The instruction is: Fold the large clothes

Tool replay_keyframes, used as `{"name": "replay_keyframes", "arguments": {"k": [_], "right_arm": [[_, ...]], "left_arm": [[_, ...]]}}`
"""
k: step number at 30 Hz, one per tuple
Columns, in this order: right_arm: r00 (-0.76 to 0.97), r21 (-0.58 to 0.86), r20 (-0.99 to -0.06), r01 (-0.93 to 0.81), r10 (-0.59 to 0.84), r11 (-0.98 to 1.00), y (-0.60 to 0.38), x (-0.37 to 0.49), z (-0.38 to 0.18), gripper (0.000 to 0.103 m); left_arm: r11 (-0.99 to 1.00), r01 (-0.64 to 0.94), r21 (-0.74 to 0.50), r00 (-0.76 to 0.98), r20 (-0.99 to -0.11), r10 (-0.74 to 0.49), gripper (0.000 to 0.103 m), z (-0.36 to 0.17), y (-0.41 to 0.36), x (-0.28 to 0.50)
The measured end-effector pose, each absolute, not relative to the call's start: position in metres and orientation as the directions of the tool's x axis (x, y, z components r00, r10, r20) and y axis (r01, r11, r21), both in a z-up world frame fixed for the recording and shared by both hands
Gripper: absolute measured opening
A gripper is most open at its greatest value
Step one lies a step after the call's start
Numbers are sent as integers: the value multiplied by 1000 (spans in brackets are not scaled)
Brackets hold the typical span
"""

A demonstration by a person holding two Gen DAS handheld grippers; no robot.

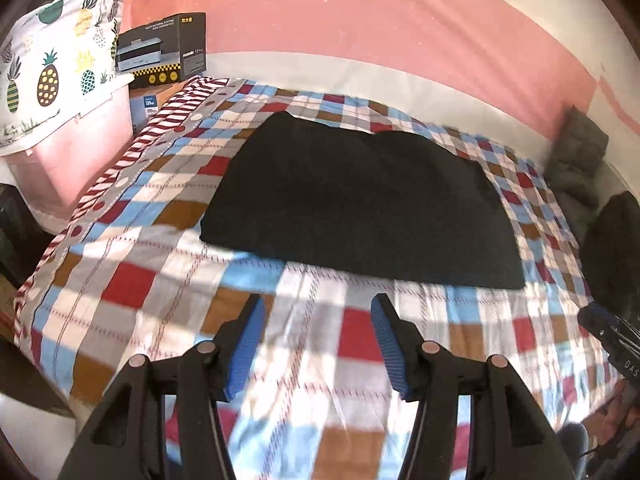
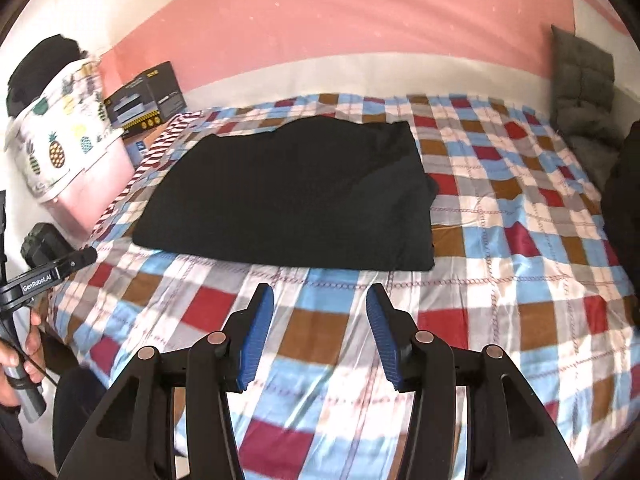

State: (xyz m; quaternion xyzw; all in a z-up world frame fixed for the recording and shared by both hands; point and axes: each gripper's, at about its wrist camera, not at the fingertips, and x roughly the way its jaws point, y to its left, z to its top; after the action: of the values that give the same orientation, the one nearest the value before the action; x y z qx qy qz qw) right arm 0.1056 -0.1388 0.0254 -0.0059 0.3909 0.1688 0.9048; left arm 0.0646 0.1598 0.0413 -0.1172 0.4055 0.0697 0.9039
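1. A black garment (image 1: 360, 204) lies folded into a flat, roughly rectangular shape on the bed, on top of a checked sheet (image 1: 132, 280) — red, blue, brown, grey and white squares.
2. The left tongs (image 1: 318, 344) are spread wide with nothing between them, hovering above the sheet just short of the garment's near edge.
3. The right tongs (image 2: 320, 336) are likewise spread and empty, also over bare sheet near that same edge (the blue pads (image 2: 256, 336) face each other across a broad gap).
4. In the right wrist view, a hand (image 2: 18, 360) at the far left grips the handle of the other tool.
5. Beyond the bed's left corner sit a dark box (image 1: 160, 48) and a pineapple-print cloth (image 1: 52, 60) draped over a pink bin (image 1: 76, 160).
6. A grey cushion (image 2: 582, 80) leans on the pink-and-white wall (image 2: 340, 12) at the far right.
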Motion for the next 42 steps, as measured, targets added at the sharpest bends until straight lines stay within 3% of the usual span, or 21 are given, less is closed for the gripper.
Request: {"name": "replay_keyframes", "arguments": {"k": [14, 23, 42], "right_arm": [[685, 25, -677, -343, 268, 939, -123, 25, 45, 50], [670, -8, -707, -330, 229, 944, -117, 29, 31, 50], [676, -13, -695, -351, 244, 936, -111, 19, 38, 51]], "left_arm": [[976, -186, -117, 652, -757, 33, 61, 48, 124, -4], [982, -182, -59, 644, -762, 74, 61, 39, 114, 2], [984, -157, -85, 655, -754, 40, 61, 45, 108, -8]]}}
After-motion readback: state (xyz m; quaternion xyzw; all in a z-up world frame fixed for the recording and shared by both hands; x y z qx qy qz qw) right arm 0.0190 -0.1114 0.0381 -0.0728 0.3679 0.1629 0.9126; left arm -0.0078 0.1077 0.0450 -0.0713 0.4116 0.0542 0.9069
